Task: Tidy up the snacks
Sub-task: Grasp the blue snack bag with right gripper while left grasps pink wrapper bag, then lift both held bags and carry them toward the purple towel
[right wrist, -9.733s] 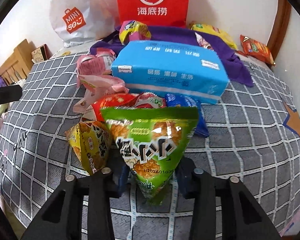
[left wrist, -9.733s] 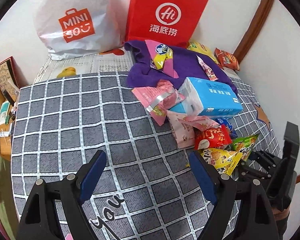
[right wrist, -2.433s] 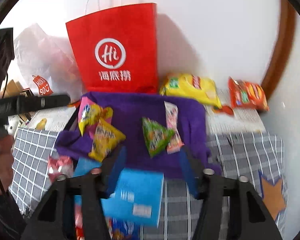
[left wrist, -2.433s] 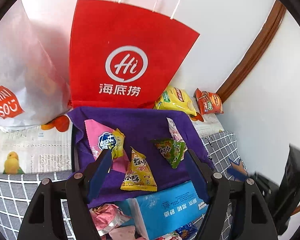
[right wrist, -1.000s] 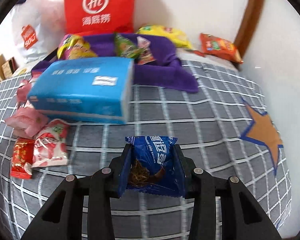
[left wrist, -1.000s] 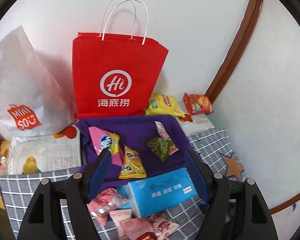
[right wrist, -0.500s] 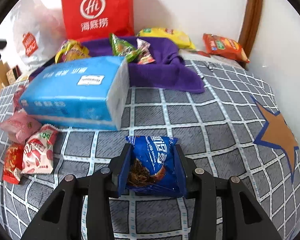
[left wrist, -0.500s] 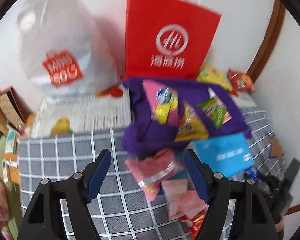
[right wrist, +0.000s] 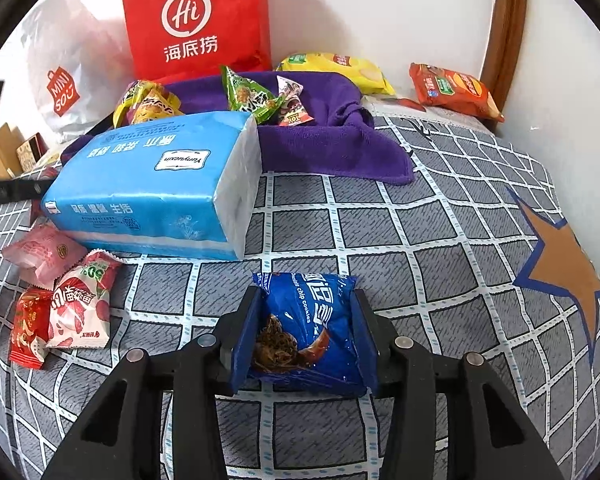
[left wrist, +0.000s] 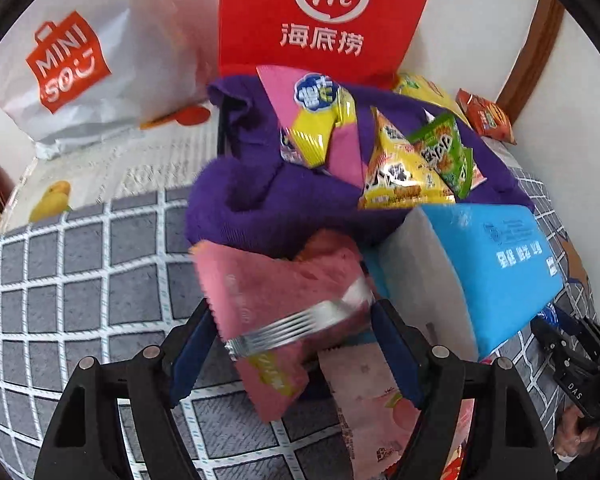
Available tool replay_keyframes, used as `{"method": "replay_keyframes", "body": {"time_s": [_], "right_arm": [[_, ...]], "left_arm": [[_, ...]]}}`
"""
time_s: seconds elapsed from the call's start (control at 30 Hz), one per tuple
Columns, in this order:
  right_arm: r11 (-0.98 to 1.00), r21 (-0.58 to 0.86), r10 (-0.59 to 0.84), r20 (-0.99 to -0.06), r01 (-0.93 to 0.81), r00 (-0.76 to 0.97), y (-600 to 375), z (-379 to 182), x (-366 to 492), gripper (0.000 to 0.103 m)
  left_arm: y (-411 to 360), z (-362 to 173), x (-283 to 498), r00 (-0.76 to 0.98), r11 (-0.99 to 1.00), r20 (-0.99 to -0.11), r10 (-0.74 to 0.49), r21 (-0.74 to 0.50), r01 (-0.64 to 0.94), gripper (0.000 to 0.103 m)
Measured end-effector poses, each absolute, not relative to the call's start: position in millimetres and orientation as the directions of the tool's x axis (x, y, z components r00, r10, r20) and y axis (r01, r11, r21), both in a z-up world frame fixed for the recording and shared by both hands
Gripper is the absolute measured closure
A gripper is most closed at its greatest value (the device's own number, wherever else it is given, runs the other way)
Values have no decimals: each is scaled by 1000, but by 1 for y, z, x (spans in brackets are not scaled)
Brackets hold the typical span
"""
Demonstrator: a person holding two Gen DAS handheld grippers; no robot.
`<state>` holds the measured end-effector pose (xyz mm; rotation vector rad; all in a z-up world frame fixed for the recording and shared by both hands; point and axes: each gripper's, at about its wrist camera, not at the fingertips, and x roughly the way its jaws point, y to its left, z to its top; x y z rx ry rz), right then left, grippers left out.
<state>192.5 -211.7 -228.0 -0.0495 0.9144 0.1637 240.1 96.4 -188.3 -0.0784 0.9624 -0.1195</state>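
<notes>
My left claw (left wrist: 292, 344), opening, straddles a pink snack packet (left wrist: 276, 300) without pressing it. My right claw (right wrist: 304, 340), opening, flanks the blue cookie packet (right wrist: 312, 320) on the bed (right wrist: 440, 240).

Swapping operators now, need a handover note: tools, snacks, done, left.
Left tool: opening, straddling the pink packet, not pressing it.
Right tool: opening around the blue cookie pack lying on the checked cover.
Done: green packet, yellow packet and others sit on the purple cloth.
Left: both of these, plus the red and pink packets by the tissue pack.
</notes>
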Motion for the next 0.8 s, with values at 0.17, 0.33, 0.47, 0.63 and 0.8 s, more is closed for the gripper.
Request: {"method": "replay_keyframes", "body": {"time_s": [0.17, 0.33, 0.47, 0.63, 0.8], "right_arm": [[986, 26, 119, -791, -162, 600, -212, -228, 193, 58], [987, 25, 118, -789, -162, 603, -212, -229, 192, 58], [987, 22, 117, -788, -162, 604, -212, -230, 192, 58], [987, 21, 115, -788, -161, 605, -212, -230, 192, 58], [987, 16, 109, -787, -157, 607, -212, -230, 191, 58]], "left_arm": [[101, -185, 236, 623, 989, -771, -133, -140, 39, 29], [105, -182, 231, 627, 984, -764, -153, -173, 29, 39], [111, -172, 225, 649, 974, -736, -191, -225, 31, 42], [114, -164, 222, 660, 964, -715, -229, -263, 50, 43], [109, -159, 220, 655, 960, -710, -258, -265, 91, 44]]}}
